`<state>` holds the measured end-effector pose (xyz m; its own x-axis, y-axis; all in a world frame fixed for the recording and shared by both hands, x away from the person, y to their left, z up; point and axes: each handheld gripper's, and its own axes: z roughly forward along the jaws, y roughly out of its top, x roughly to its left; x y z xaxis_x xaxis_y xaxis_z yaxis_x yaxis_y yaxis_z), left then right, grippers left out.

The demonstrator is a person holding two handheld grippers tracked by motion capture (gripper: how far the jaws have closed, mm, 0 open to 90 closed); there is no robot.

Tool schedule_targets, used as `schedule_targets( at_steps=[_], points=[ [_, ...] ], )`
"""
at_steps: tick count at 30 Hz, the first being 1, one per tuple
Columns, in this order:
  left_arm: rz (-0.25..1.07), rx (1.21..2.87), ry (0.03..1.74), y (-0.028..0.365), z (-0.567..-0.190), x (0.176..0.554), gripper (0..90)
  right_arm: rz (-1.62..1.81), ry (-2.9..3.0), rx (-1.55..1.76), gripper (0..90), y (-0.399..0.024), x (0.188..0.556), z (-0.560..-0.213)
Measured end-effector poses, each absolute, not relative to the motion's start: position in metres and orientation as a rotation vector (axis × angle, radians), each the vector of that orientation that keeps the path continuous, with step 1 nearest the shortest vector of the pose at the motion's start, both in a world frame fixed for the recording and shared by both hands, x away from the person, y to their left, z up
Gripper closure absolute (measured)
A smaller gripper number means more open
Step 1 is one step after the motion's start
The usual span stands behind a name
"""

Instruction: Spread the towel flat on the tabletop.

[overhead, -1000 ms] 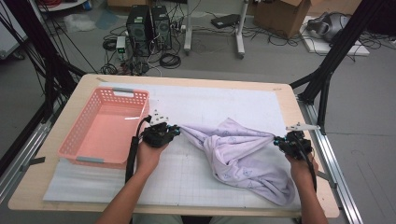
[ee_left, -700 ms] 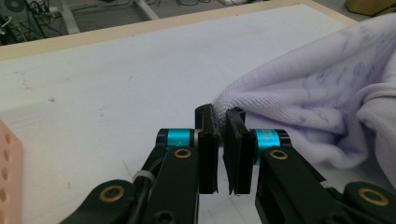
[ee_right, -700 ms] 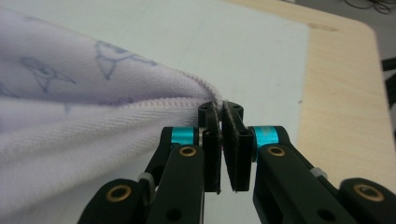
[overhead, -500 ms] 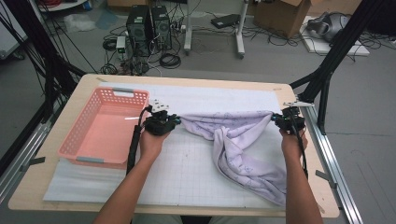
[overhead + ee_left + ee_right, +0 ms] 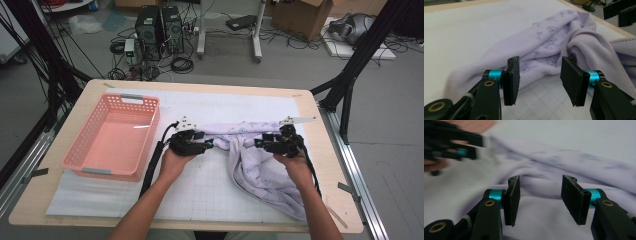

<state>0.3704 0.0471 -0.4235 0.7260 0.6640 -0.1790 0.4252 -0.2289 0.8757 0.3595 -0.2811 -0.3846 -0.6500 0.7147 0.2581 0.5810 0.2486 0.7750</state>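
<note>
The lilac cloth lies right of the table's centre, its stretched top fold running crosswise towards the far edge. Left gripper and right gripper have just been opening; both sets of jaws stand apart with nothing clamped, one at each end of that fold, equally near.

The towel ahead of the black fingers is pale lilac with small purple printed figures. Off to the left gripper's side, the basket is salmon pink. The bench is light wood under a white gridded mat.
</note>
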Motion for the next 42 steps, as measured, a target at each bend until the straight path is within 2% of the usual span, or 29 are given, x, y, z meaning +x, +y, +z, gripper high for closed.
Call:
schedule_targets(
  at_steps=[2, 4, 5, 7, 8, 10, 15, 18, 22, 23, 25, 26, 31, 34, 42],
  points=[
    [0.27, 1.87, 0.833, 0.043, -0.425, 0.37, 50.4, 1.411, 2.397, 1.19, 49.4, -0.269, 0.352, -0.382],
    [0.254, 1.869, 0.825, 0.039, -0.426, 0.37, 50.8, 1.386, 2.451, 1.144, 54.9, -0.257, 0.346, -0.386],
    [0.248, 1.871, 0.82, 0.037, -0.426, 0.369, 51.2, 1.341, 2.477, 1.134, 60.9, -0.253, 0.346, -0.389],
    [0.23, 1.878, 0.792, 0.031, -0.425, 0.368, 52.5, 1.178, 2.531, 1.113, 79.2, -0.249, 0.344, -0.399],
    [0.225, 1.883, 0.777, 0.029, -0.424, 0.367, 56.1, 1.1, 2.546, 1.109, 85.9, -0.25, 0.342, -0.406],
    [0.211, 1.897, 0.749, 0.023, -0.424, 0.365, 57.1, 1.064, 2.531, 1.111, 87.2, -0.257, 0.339, -0.412],
    [0.157, 1.919, 0.689, 0.002, -0.425, 0.359, 55.7, 0.932, 2.428, 1.157, 87.7, -0.29, 0.323, -0.419],
    [0.137, 1.91, 0.678, -0.013, -0.426, 0.356, 50.7, 0.878, 2.38, 1.231, 87.7, -0.319, 0.311, -0.429],
    [0.165, 1.979, 0.687, -0.034, -0.431, 0.355, 50.5, 0.87, 2.318, 1.305, 87.6, -0.345, 0.293, -0.432],
    [0.176, 2.015, 0.714, -0.038, -0.433, 0.356, 56.3, 0.861, 2.311, 1.315, 87.6, -0.349, 0.29, -0.432],
    [0.176, 2.071, 0.74, -0.042, -0.439, 0.357, 76.8, 0.834, 2.291, 1.332, 87.6, -0.357, 0.284, -0.43],
    [0.188, 2.101, 0.744, -0.042, -0.441, 0.356, 84.3, 0.823, 2.284, 1.344, 87.6, -0.361, 0.282, -0.429],
    [0.216, 2.096, 0.764, -0.019, -0.434, 0.351, 86.5, 0.807, 2.232, 1.403, 87.2, -0.377, 0.279, -0.428],
    [0.244, 2.074, 0.805, 0.008, -0.431, 0.346, 86.7, 0.83, 2.191, 1.469, 83.6, -0.389, 0.283, -0.431],
    [0.335, 2.003, 0.945, 0.073, -0.428, 0.337, 86.7, 1.037, 2.103, 1.421, 63.7, -0.386, 0.289, -0.408]
  ],
)
